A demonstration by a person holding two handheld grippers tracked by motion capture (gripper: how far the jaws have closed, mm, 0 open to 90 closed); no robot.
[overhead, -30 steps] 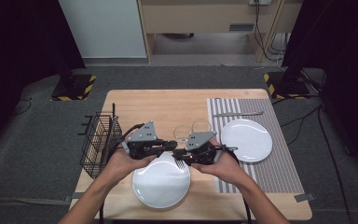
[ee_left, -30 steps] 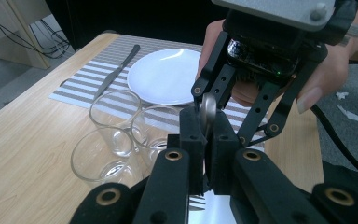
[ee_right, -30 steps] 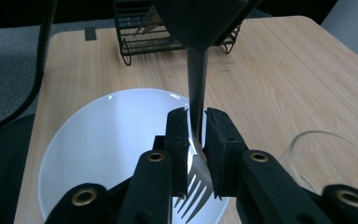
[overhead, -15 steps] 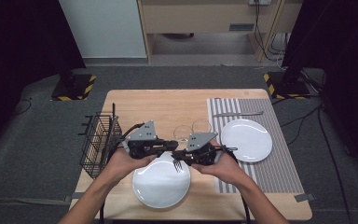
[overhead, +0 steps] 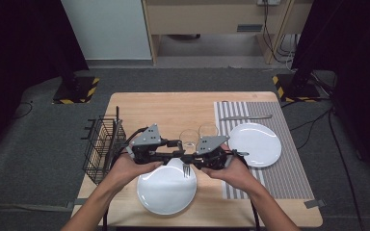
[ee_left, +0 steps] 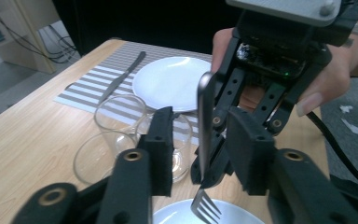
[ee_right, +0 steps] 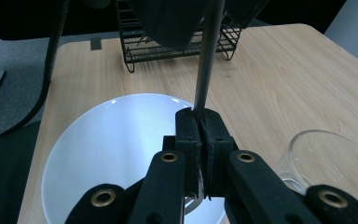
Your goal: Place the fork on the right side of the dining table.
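One fork (ee_left: pixel 204 140) mid-handover above the near white plate (overhead: pixel 166 190), pinched upright by the right tool (ee_right: pixel 199 122), tines down; left tool (ee_left: pixel 200 140) just spread, straddling the handle without pressing; setting down not yet done. Wire basket (overhead: pixel 102 144) at the surface's left edge seemingly empty; two glasses (overhead: pixel 198 134) empty, far plate (overhead: pixel 254 143) bare.

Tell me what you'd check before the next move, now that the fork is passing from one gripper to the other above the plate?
1. Right gripper clamped on the fork: ok, pads pressed on its handle.
2. Left gripper let go: ok, its jaws have just been opening and stand apart either side of the handle.
3. Fork hanging tines down: ok.
4. Near plate beneath the fork: ok.
5. Glasses clear of the grippers: cannot tell, they stand close behind.
6. Wire basket upright at the table's left edge: ok.
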